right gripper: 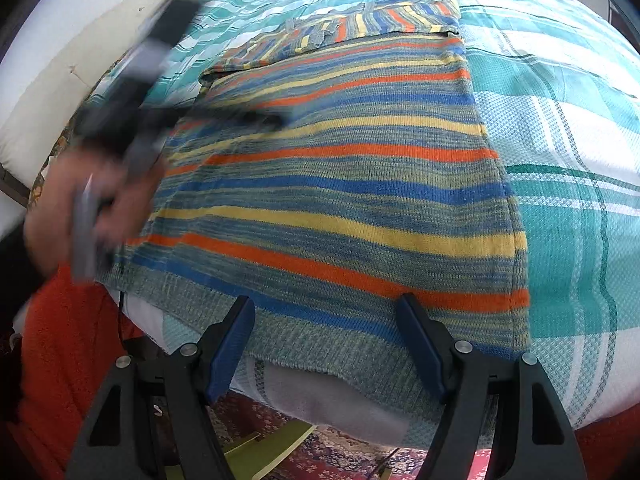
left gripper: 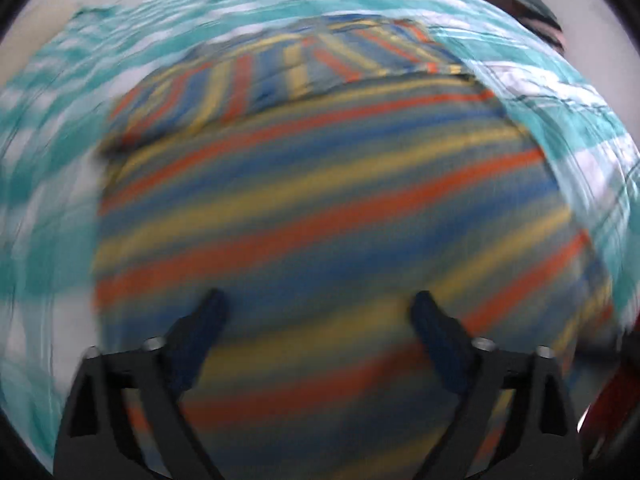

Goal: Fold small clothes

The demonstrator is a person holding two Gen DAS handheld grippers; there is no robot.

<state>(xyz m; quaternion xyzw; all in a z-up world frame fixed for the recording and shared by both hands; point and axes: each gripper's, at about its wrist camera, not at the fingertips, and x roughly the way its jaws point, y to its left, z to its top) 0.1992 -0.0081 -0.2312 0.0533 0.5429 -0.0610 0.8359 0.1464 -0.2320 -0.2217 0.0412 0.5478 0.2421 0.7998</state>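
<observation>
Mid-fold: the striped sweater (right gripper: 340,184) lies flat, sleeve folded in. Left hand-held gripper (left gripper: 320,312) is wide, empty; right hand-held gripper (right gripper: 325,316) spread above the hem ahead, which it should pinch next.

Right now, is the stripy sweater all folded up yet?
Not yet. One sleeve already lies folded across the top of the sweater, which is spread flat on the checked cloth. Nothing is in hand: the left gripper and right gripper are both open. The body of the sweater is not yet folded over.

no readable text, label or number anywhere
</observation>
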